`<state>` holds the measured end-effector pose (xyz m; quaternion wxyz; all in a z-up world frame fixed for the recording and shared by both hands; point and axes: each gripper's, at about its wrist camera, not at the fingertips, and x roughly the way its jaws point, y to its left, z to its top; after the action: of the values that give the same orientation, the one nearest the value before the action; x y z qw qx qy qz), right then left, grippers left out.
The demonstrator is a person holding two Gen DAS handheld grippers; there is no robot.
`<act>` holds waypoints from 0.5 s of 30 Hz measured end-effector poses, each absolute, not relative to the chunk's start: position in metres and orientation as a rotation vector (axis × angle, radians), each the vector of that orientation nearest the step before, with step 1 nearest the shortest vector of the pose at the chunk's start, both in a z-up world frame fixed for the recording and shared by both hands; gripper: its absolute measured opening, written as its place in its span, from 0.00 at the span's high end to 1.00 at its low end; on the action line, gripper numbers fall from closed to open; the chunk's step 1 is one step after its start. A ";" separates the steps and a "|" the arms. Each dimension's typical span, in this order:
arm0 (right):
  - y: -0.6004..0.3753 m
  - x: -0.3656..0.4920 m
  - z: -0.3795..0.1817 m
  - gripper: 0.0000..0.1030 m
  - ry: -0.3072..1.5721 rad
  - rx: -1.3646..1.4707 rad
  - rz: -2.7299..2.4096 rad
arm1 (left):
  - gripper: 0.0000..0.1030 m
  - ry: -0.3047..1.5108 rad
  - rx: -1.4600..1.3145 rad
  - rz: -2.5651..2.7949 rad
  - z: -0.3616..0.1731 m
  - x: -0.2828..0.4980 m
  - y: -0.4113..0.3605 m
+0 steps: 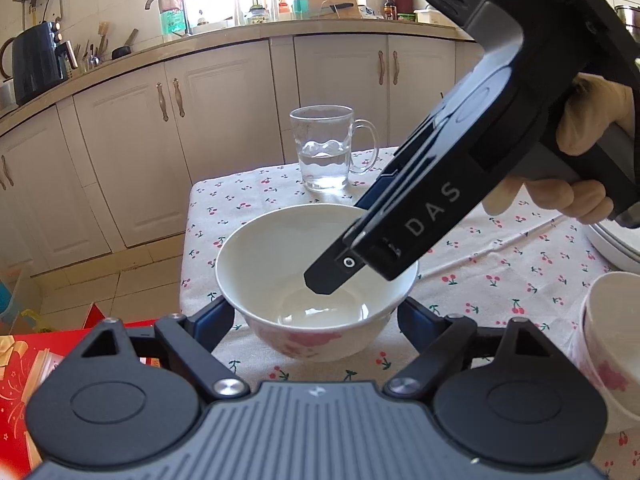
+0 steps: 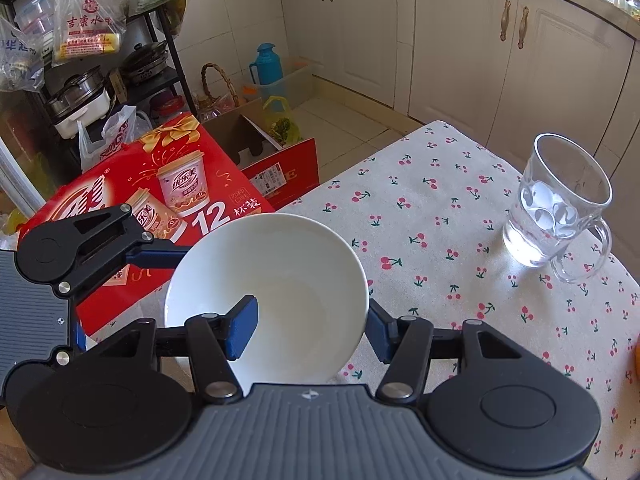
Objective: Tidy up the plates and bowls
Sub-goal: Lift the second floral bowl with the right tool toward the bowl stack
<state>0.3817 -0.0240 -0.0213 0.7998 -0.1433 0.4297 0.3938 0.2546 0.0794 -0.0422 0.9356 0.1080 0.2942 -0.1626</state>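
The right gripper point(image 2: 308, 328) grips the rim of a white bowl point(image 2: 276, 272): one blue pad point(image 2: 244, 330) lies inside the bowl, the other against its outer wall at about 3 o'clock of the bowl. The left gripper point(image 2: 132, 254) reaches in from 9 o'clock, one blue finger touching the bowl's outer wall. The bowl sits near the edge of a table with a cherry-print cloth point(image 2: 440, 216). A glass mug point(image 2: 560, 216) with some water stands well apart at 2 o'clock. A red gift box point(image 2: 160, 184) lies beyond the table edge at 10 o'clock.
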 end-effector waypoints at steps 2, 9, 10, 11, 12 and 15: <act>-0.029 0.373 -0.017 0.39 0.919 -0.307 0.845 | 0.14 0.598 0.228 -0.340 -0.036 0.247 0.077; -0.050 0.340 -0.002 0.39 0.903 -0.277 0.844 | 0.14 0.590 0.261 -0.374 -0.024 0.216 0.065; -0.052 0.334 -0.001 0.39 0.901 -0.275 0.843 | 0.14 0.590 0.263 -0.379 -0.023 0.211 0.063; -0.054 0.329 0.001 0.39 0.900 -0.274 0.842 | 0.14 0.590 0.265 -0.386 -0.021 0.206 0.060; -0.057 0.323 0.002 0.39 0.898 -0.272 0.840 | 0.14 0.590 0.267 -0.391 -0.019 0.201 0.058; -0.067 0.303 0.010 0.39 0.883 -0.273 0.833 | 0.14 0.579 0.275 -0.405 -0.012 0.185 0.053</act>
<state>0.3026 -0.0674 0.0102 0.8125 -0.1280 0.4137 0.3903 0.1850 0.0526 -0.0117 0.9290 0.1342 0.2827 -0.1977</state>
